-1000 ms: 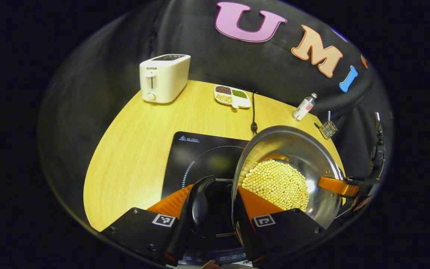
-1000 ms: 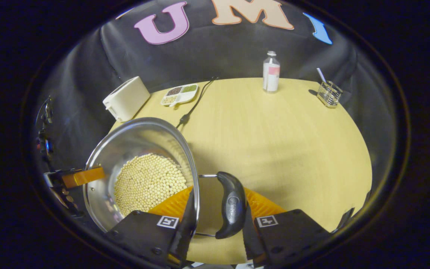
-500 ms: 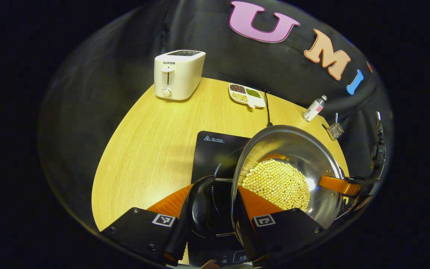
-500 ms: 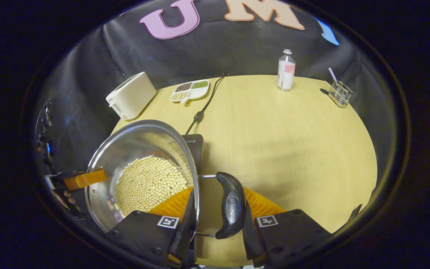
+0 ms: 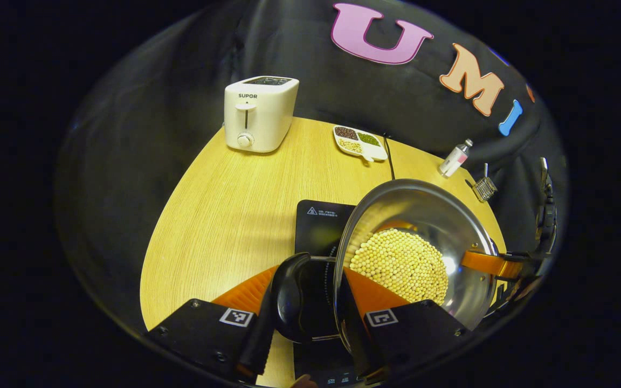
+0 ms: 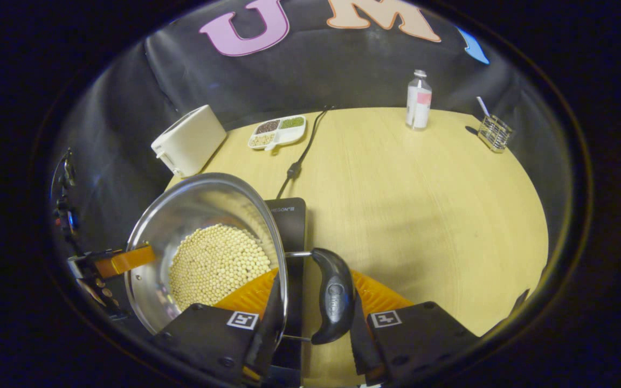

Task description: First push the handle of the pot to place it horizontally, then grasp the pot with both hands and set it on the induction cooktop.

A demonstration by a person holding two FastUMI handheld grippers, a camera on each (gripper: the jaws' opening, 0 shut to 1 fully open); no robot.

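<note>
- Left claw (image 5: 318,302) is clamped on the pot's (image 5: 440,215) rim beside the left handle (image 5: 288,296), one finger inside, one outside.
- The pot, holding beans (image 5: 399,264), hangs above the cooktop (image 5: 321,226) on the counter (image 5: 224,205).
- Right claw (image 6: 316,310) likewise grips the rim by the right handle (image 6: 335,296).
- The toaster (image 6: 187,140) stands behind.

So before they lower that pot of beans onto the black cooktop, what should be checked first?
1. Left gripper closed on its pot handle: ok.
2. Right gripper closed on its pot handle: ok.
3. Beans inside the pot, none spilled: ok.
4. Pot centred over the cooktop: cannot tell.
5. Cooktop top bare where it shows: ok.
6. Cord away from the pot: ok.
</note>
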